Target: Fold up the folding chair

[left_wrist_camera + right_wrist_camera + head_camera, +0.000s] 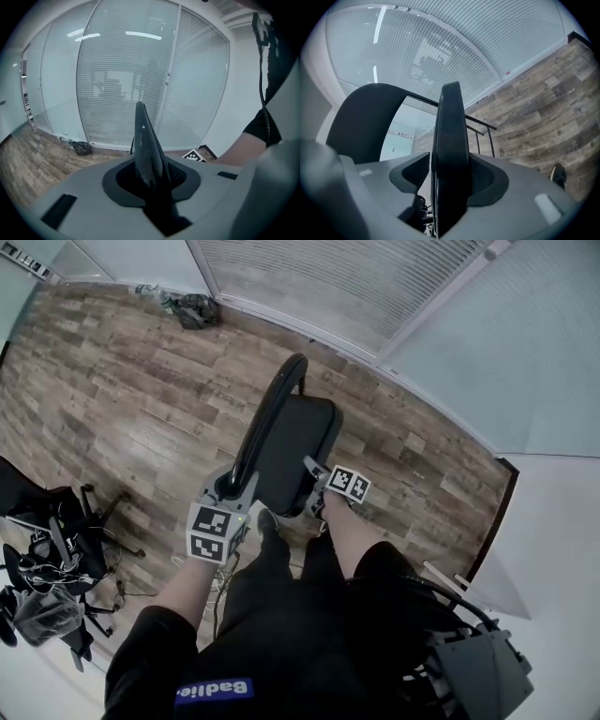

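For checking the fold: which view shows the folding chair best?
Head view: the folding chair shows most fully, from above. Left gripper view gives only one thin edge; right gripper view, an edge, a curved panel, bars.

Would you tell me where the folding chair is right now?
In the middle of the head view, just ahead of the person, the folding chair is gripped by the left gripper and the right gripper.
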